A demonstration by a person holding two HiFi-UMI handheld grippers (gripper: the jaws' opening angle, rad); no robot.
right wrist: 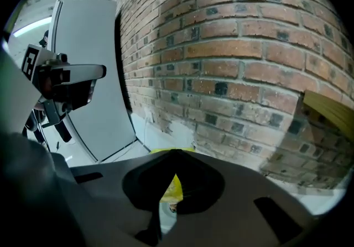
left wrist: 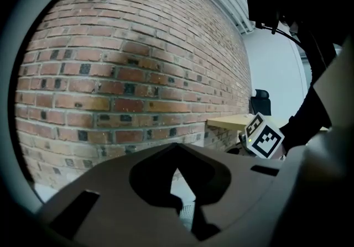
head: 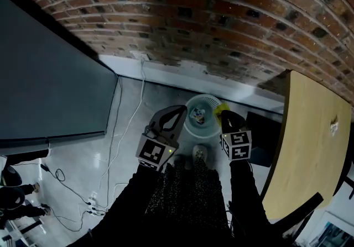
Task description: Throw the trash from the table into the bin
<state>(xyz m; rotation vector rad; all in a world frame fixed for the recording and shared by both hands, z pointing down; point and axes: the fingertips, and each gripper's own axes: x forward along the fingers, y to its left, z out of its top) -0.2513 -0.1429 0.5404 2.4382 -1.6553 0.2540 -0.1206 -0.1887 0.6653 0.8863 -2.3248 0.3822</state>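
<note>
- The right gripper (head: pixel 225 116), just right of centre in the head view, has its jaws pressed together on a yellow piece of trash (head: pixel 222 109).
- The piece is bright yellow and looks crumpled. It sticks out past the jaw tips and sits at the right-hand rim of the bin (head: pixel 194 132).
- In the right gripper view, the right gripper (right wrist: pixel 174 157) shows the yellow piece of trash (right wrist: pixel 173 185) as a narrow wedge in the slit between its jaws. There is a small reddish-brown mark at its lower edge.
- The bin is round, white and mesh-walled. It stands on the pale floor at the foot of the brick wall (head: pixel 221 19), centre frame, with a printed scrap (head: pixel 198 113) already lying inside.
- The left gripper (head: pixel 181 110) points at the bin's left side. Its jaws meet at the tips and hold nothing.
- In the left gripper view, the left gripper (left wrist: pixel 177 149) shows only a strip of the bin's white mesh (left wrist: pixel 187 207) through the gap below its closed tips.
- The wooden table (head: pixel 310 152) fills the right edge of the head view. A small pale scrap (head: pixel 334 125) lies near its far right side, well apart from both grippers.
</note>
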